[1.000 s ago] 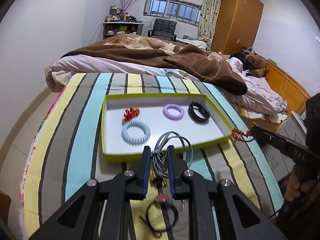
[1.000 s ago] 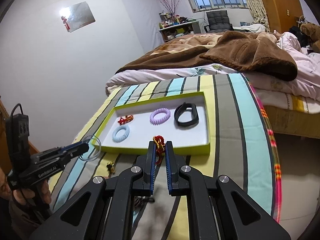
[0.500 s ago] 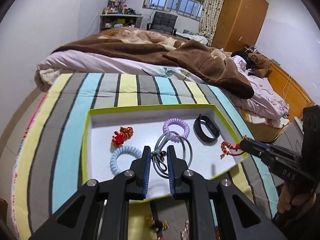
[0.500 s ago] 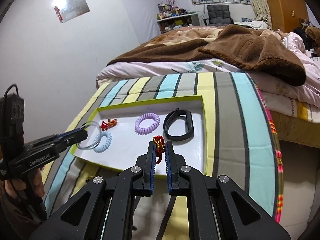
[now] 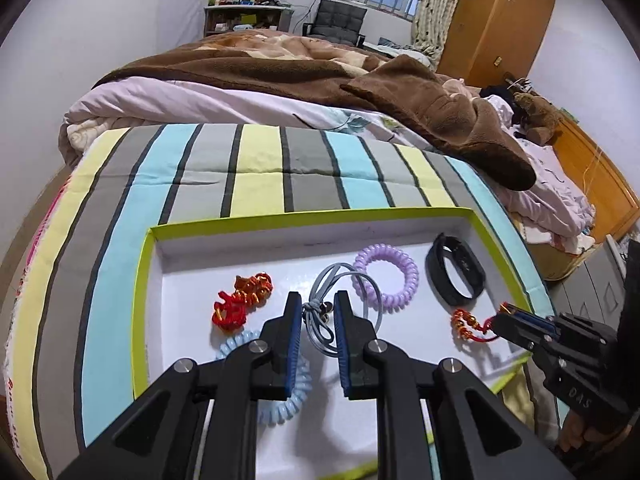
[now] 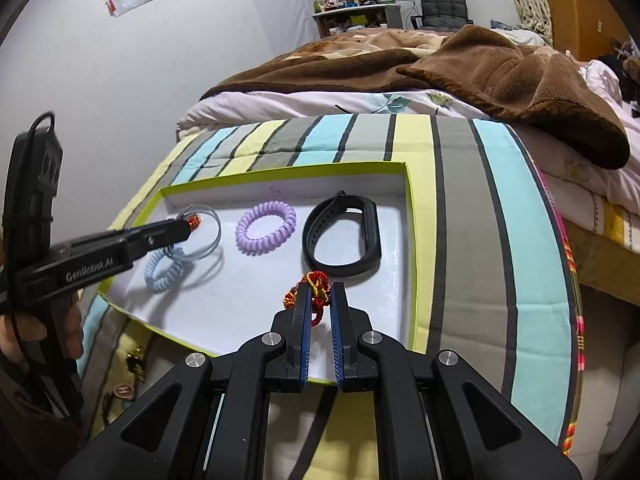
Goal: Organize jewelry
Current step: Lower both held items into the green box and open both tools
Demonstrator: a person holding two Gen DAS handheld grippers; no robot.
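A white tray with a lime-green rim (image 5: pixel 141 280) (image 6: pixel 412 256) lies on the striped blanket. In it are a red knotted bracelet (image 5: pixel 240 304), a light blue coil hair tie (image 5: pixel 288 400) (image 6: pixel 162 274), a purple coil hair tie (image 5: pixel 390 280) (image 6: pixel 266 228) and a black wristband (image 5: pixel 456 276) (image 6: pixel 344 236). My left gripper (image 5: pixel 316 308) (image 6: pixel 188 230) is shut on a grey-blue cord loop (image 5: pixel 332 280) (image 6: pixel 208 232), held over the tray's left part. My right gripper (image 6: pixel 318 296) (image 5: pixel 500 318) is shut on a red and gold beaded bracelet (image 6: pixel 316 284) (image 5: pixel 466 324) just above the tray's near right part.
The striped blanket (image 5: pixel 256 172) covers the bed end; a brown blanket (image 5: pixel 360 76) and pale quilt lie beyond. Small loose trinkets (image 6: pixel 128 376) rest on the blanket in front of the tray. A person's hand (image 6: pixel 24 336) grips the left tool.
Both grippers have moved forward and down from in front of the tray to over it, each carrying its piece. The tray's contents have stayed where they were.
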